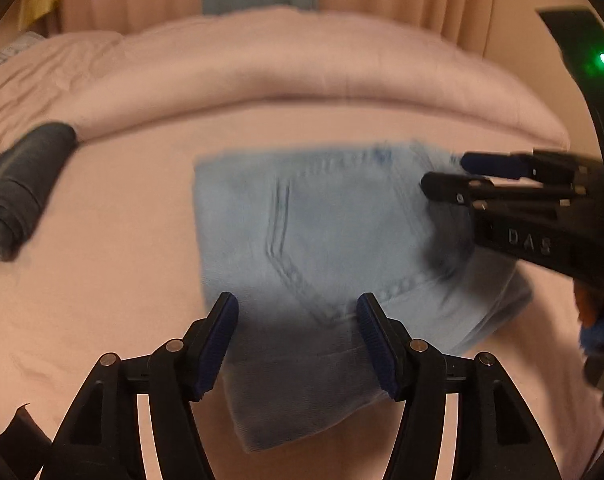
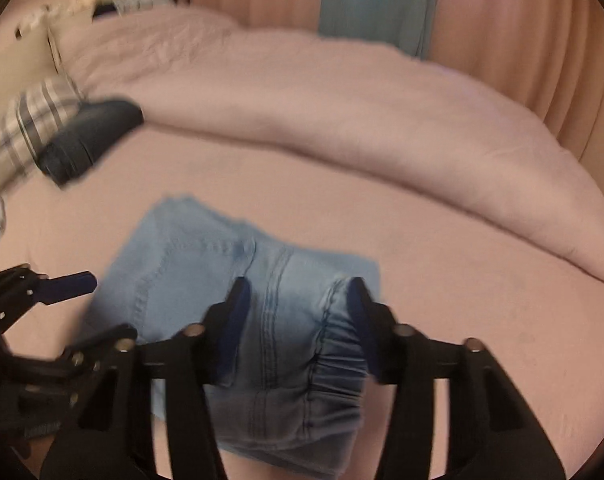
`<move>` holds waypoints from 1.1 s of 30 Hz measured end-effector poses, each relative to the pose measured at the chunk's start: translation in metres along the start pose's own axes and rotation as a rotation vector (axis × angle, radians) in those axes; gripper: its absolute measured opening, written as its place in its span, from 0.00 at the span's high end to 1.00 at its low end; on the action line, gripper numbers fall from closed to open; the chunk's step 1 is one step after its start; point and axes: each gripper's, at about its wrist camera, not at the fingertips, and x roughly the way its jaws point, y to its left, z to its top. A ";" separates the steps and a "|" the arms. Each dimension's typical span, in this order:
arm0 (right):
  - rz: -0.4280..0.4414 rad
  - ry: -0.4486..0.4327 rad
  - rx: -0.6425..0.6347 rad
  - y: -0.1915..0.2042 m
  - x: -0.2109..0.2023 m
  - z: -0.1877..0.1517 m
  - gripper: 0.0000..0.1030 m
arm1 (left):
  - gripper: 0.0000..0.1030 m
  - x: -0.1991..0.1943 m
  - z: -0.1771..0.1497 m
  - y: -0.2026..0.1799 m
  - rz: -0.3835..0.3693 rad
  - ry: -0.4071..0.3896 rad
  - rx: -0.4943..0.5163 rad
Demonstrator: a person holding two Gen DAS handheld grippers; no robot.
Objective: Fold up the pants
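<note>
Home bedroom, pink bed (image 1: pixel 102 320), duvet (image 1: pixel 302 76), curtains (image 2: pixel 502 40)

Raised letters reading "DAS" stand on the black body of the right gripper (image 1: pixel 442 178), at three o'clock in the left wrist view.

pants (image 1: pixel 322 240) on bed (image 1: pixel 122 300) | rolled garment (image 1: pixel 22 192) left | duvet (image 1: pixel 302 80) behind
</note>
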 end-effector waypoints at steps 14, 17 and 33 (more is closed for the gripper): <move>0.078 0.042 0.100 -0.010 -0.016 -0.027 0.45 | 0.40 -0.029 -0.002 0.002 0.003 0.005 -0.051; 0.025 0.098 0.022 -0.003 -0.003 -0.049 0.44 | 0.41 -0.041 -0.006 -0.001 0.000 0.002 -0.073; 0.093 0.057 0.116 0.006 -0.089 -0.034 0.43 | 0.40 -0.141 -0.011 -0.015 0.070 -0.125 -0.069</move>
